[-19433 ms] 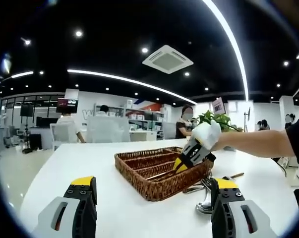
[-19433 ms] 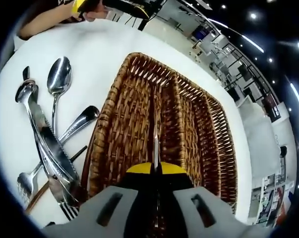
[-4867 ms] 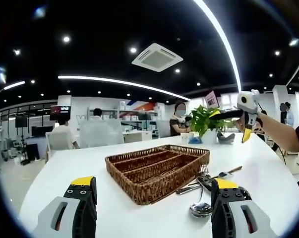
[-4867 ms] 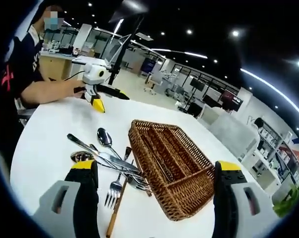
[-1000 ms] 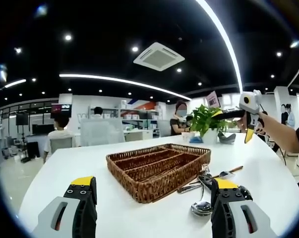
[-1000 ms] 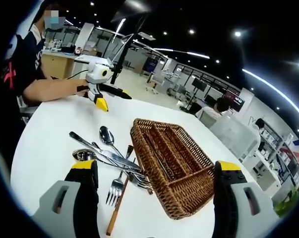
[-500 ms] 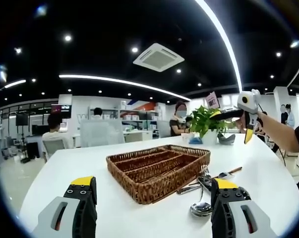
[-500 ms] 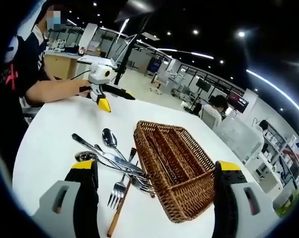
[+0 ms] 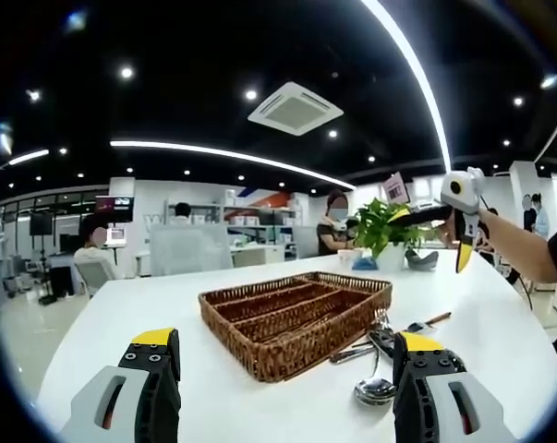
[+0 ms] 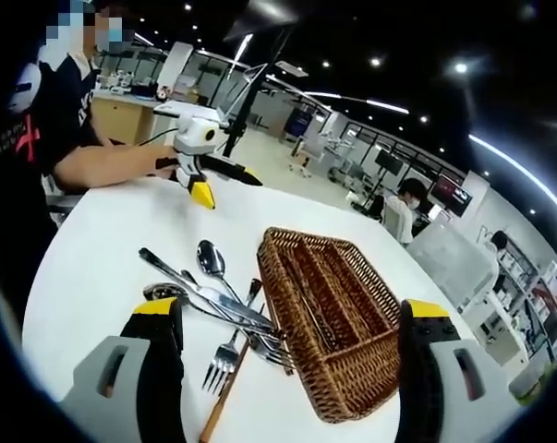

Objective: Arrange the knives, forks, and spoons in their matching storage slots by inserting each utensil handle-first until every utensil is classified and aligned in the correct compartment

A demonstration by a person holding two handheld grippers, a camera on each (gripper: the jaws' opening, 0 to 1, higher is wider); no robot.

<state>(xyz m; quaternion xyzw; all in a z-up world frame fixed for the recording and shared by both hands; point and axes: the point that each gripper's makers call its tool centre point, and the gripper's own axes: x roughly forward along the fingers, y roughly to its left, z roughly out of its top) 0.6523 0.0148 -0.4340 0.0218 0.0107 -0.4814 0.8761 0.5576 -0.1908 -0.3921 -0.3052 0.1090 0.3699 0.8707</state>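
Observation:
A brown wicker cutlery basket (image 9: 296,314) with long slots sits mid-table. Just right of it lies a loose pile of cutlery (image 9: 381,343), a spoon (image 9: 374,388) nearest me. My left gripper (image 9: 287,349) hovers open and empty before the basket. In the right gripper view the basket (image 10: 338,318) lies ahead, with the cutlery pile (image 10: 218,300) to its left: a spoon (image 10: 210,258), a fork (image 10: 224,355), knives and a wooden-handled piece (image 10: 224,399). My right gripper (image 10: 292,318) is open and empty above them. Each gripper is seen by the other, raised over the table: right gripper (image 9: 458,221), left gripper (image 10: 200,152).
The white table (image 9: 121,305) has bare room left of the basket and along its near edge (image 10: 93,268). A potted plant (image 9: 384,226) stands at the far end. The person's arm (image 10: 102,166) reaches in from the left. Other people sit in the office behind.
The right gripper view has drifted a little, so basket and cutlery sit slightly further right in it. Basket and cutlery stay put. Both grippers remain open and raised.

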